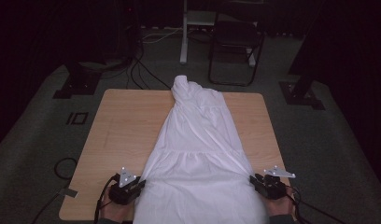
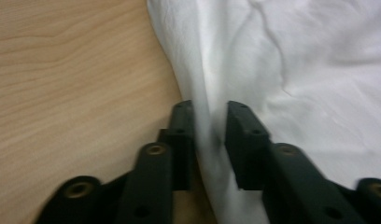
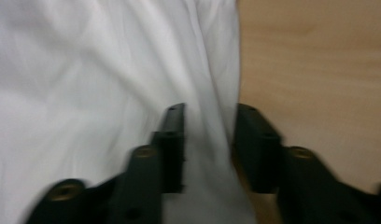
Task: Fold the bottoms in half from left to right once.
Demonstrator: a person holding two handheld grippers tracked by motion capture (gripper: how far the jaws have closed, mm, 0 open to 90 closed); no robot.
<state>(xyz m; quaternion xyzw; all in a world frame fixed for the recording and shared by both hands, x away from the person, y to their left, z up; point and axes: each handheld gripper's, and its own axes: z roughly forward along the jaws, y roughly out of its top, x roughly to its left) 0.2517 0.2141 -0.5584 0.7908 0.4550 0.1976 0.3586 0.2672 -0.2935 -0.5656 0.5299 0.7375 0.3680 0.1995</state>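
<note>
dress (image 1: 198, 140): 1, white, laid lengthwise mid-table (image 1: 123, 121) | tongs: 2 | my left gripper (image 2: 210, 135): jaws parted, dress edge between | my right gripper (image 3: 208, 140): same | writing: none legible

Beyond my wooden table (image 1: 123, 130), I see a dark folding chair (image 1: 236, 42), a white post (image 1: 184, 32), cables (image 1: 142, 70) across grey carpet (image 1: 34, 135), and black stand feet (image 1: 76, 84).

The room is dark. A wooden table (image 1: 128, 130) stands on grey carpet floor (image 1: 34, 140). Behind it are a black folding chair (image 1: 235, 42), a white stand (image 1: 184, 32) and some cables (image 1: 137, 70).
</note>
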